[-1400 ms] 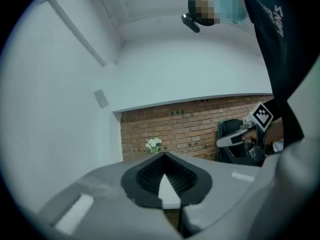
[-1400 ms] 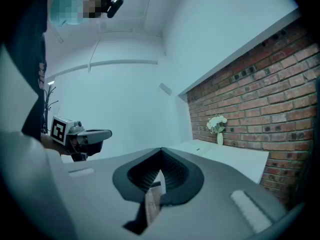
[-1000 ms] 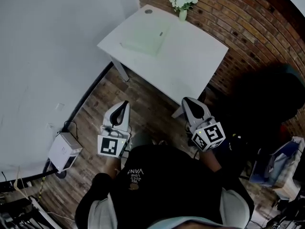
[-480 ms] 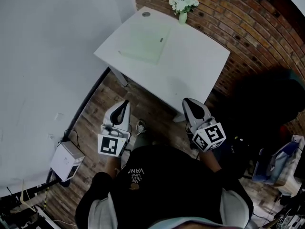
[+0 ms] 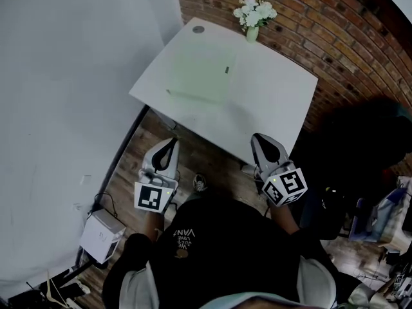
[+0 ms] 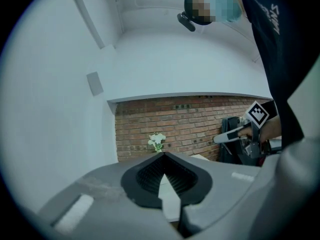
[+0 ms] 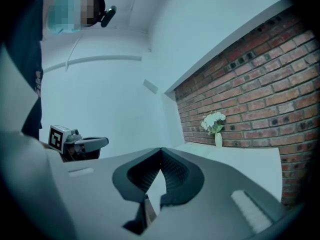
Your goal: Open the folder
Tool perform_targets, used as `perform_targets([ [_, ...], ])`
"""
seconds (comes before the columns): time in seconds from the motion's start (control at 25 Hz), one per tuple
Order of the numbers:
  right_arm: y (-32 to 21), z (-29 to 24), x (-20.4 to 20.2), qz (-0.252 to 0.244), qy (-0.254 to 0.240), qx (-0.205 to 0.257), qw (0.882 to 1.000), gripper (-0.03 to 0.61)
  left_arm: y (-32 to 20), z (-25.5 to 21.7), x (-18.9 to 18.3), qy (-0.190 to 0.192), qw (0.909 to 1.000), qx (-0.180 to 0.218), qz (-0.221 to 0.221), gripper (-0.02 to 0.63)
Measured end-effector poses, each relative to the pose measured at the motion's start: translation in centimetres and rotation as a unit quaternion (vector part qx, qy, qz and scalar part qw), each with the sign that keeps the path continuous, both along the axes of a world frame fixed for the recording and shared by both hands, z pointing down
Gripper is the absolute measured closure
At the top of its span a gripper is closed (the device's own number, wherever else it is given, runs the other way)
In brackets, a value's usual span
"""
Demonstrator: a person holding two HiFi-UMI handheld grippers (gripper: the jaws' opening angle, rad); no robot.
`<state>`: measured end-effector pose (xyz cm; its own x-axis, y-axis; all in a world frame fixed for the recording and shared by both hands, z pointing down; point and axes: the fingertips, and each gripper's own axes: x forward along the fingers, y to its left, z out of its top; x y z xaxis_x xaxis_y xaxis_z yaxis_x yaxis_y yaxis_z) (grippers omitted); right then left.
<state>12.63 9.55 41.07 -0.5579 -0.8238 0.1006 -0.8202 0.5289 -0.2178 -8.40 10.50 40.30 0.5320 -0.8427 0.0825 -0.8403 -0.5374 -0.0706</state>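
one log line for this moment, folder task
stage: before contact | left gripper: shut, empty | right gripper: shut, empty | folder: closed, flat on table, untouched | flower vase: far edge

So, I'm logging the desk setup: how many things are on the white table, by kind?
Folder: 1
Vase of flowers: 1
Round cap: 1
Total: 3
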Motion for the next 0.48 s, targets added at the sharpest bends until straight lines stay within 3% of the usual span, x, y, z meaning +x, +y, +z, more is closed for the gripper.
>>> perform_targets([
  [0.48, -5.8, 0.1, -3.7, 0.07, 0.004, -0.002, 0.998, 0.58, -7.8, 0.6, -3.9, -0.003, 0.9977, -0.005, 0.067, 0.615],
])
